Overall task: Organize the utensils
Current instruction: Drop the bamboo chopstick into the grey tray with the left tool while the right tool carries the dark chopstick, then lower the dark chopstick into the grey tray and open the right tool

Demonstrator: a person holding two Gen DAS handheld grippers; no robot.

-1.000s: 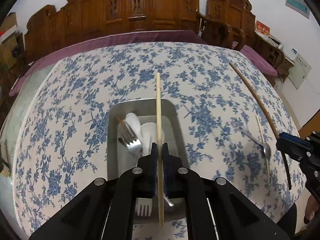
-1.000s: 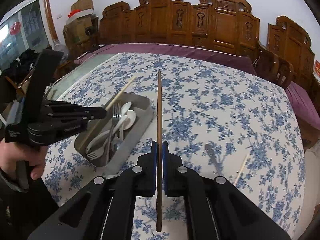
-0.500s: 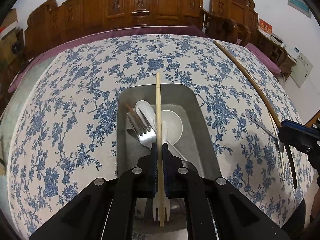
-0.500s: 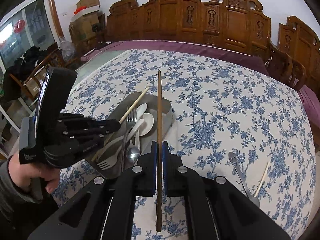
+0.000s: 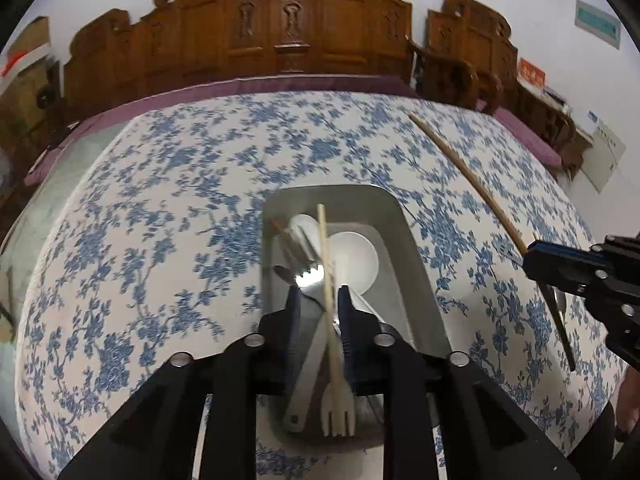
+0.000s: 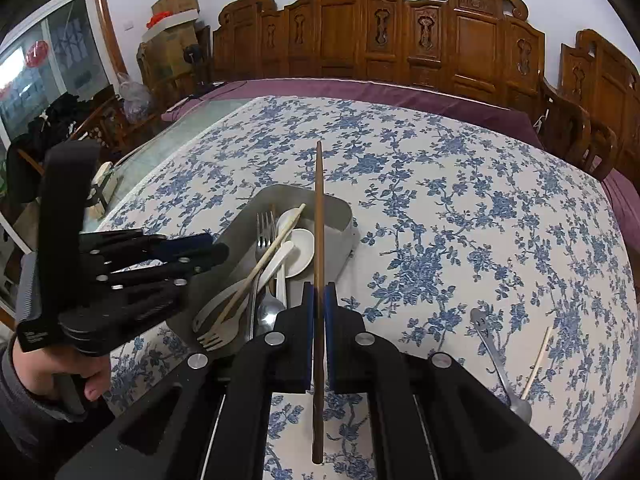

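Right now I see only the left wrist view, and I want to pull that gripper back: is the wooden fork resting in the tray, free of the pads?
Observer: Yes. From the right wrist view the wooden fork lies on the cutlery in the tray, apart from the left gripper, whose jaws have just been opening.
Operator: And the right gripper? I see only its tip.
Observer: It is shut on a dark chopstick, held above the tray's right side.
Operator: Anything left to collect?
Observer: A metal spoon and a pale chopstick lie on the tablecloth, right of the tray.
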